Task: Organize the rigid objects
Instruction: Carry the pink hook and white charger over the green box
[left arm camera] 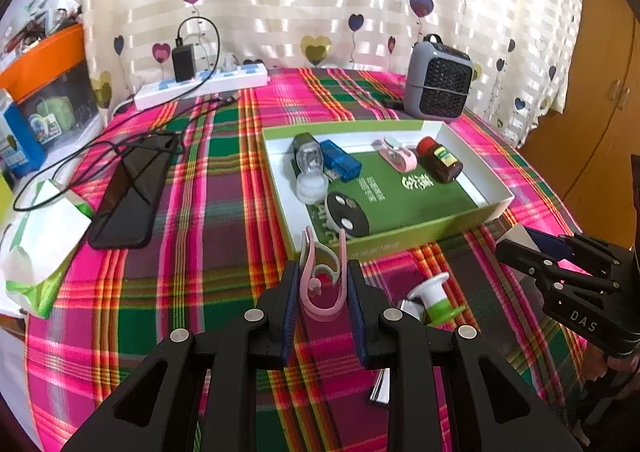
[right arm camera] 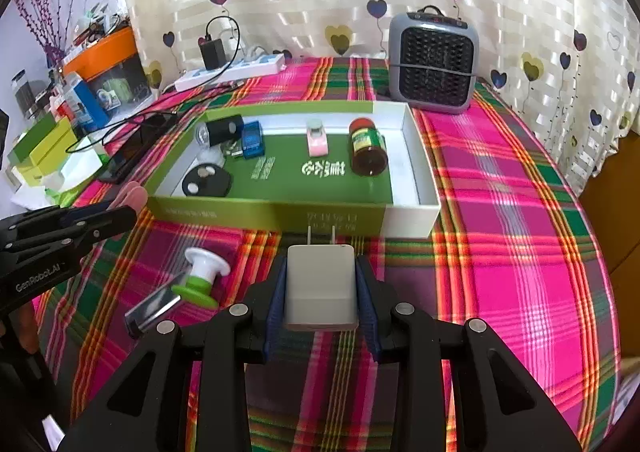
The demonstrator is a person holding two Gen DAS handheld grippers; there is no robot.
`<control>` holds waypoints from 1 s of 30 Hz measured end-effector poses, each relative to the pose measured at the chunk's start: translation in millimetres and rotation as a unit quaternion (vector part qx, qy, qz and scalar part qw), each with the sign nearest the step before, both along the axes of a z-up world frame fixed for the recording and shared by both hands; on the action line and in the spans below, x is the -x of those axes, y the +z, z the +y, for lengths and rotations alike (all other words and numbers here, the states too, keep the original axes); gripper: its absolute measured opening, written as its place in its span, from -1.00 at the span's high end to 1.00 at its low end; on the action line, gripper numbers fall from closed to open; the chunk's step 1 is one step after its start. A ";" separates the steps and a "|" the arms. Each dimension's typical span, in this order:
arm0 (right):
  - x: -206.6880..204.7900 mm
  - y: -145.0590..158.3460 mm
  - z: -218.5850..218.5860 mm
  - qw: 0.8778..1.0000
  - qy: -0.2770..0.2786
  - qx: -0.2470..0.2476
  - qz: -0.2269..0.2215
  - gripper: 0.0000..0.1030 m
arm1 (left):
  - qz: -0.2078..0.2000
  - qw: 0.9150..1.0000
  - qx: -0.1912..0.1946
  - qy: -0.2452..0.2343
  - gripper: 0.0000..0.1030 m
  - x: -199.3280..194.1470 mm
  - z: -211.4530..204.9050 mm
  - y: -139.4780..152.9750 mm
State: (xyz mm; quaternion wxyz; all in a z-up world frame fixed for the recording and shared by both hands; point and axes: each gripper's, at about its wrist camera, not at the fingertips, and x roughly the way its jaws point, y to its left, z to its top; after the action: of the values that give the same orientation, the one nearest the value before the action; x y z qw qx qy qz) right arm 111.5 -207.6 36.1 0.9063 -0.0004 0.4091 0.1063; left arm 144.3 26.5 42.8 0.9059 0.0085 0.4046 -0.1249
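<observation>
Mid-carry: left tool (left arm camera: 323, 284) pinching pink clip (left arm camera: 320, 276), right tool (right arm camera: 321, 288) pinching charger (right arm camera: 320, 286). Next, probably: over box (right arm camera: 280, 210), mid-frame, then release.

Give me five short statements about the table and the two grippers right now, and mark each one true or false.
1. The left gripper holds a pink clip. True.
2. The right gripper is empty. False: it grips a white charger plug.
3. The brown jar lies inside the green box. True.
4. The green and white spool sits in the box. False: it lies on the cloth in front of it.
5. The grey heater stands behind the box. True.
</observation>
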 end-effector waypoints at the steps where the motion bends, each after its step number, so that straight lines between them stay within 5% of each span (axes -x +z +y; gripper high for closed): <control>1: -1.2 1.4 -0.3 1.000 0.001 -0.001 -0.001 0.33 | -0.002 1.000 0.000 0.000 0.57 -1.4 -0.1 1.3; 30: -101.5 22.1 25.0 0.996 0.074 -0.044 0.003 0.33 | 0.003 1.000 0.009 0.000 0.57 -48.5 -16.7 -4.1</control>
State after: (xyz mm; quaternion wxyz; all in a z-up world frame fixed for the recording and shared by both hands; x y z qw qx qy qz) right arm 213.0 -182.5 58.2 0.8937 0.0094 0.4056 0.1915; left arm 192.8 9.8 38.6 0.9045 0.0005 0.4067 -0.1287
